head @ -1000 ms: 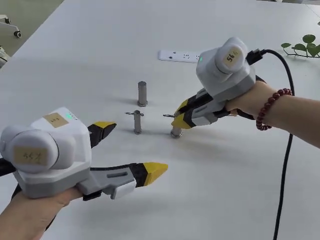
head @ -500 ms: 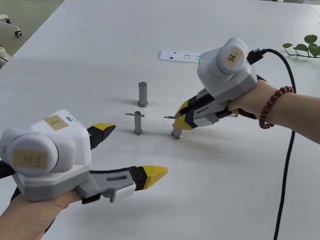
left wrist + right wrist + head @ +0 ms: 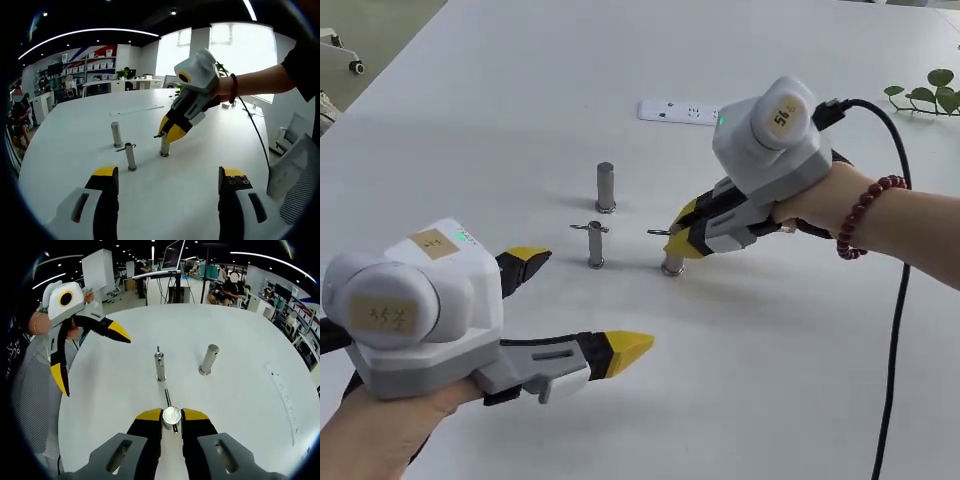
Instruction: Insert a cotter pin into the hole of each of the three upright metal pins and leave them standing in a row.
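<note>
White bench [image 3: 800,380], items as follows:

1. Plain metal pin [image 3: 605,188]: standing upright about mid-bench, the farthest of the three from the near edge
2. Middle metal pin [image 3: 595,247]: standing upright just nearer, carrying a cotter pin [image 3: 588,228] crosswise through its top
3. Third metal pin [image 3: 672,264]: standing upright to the right of item 2, its head sitting between the yellow tips of item 4
4. Right gripper [image 3: 682,236]: jaws clenched, grasping a second cotter pin [image 3: 658,232], whose thin tip is poking out past the pin head
5. Left gripper [image 3: 580,298]: hovering toward the near left corner, jaws spread wide, grasping nothing
6. Power strip [image 3: 680,111]: lying toward the far edge
7. Plant [image 3: 925,92]: sitting at the far right edge
8. Black cable [image 3: 895,300]: trailing from item 4 toward the near edge
</note>
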